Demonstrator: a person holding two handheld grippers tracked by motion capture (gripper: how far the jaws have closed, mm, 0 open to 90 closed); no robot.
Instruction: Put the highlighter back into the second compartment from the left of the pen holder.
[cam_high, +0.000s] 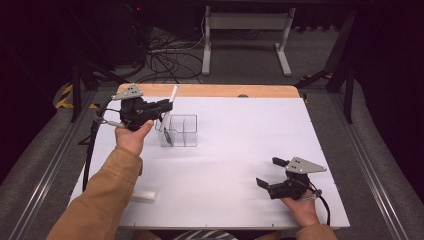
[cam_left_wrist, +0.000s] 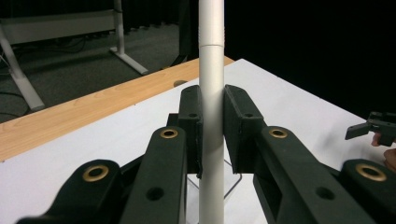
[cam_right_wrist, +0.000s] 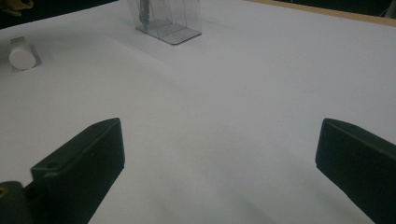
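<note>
White and slim, the pen (cam_left_wrist: 211, 93) stands nearly upright, pinched between the jaws of the left tool (cam_high: 162, 106), its lower end over the clear organizer (cam_high: 180, 131) at the far left of the table (cam_high: 240, 130). A dark pen (cam_high: 166, 136) leans inside. Well apart, the right tool (cam_high: 272, 175) rests with jaws wide, holding nothing.

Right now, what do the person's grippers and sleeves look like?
Both the left gripper and the right gripper are black, with blocky two-part jaws, brass-coloured pivot rings, a grey three-cornered plate on top and a trailing black cable. The sleeves are tan.
</note>
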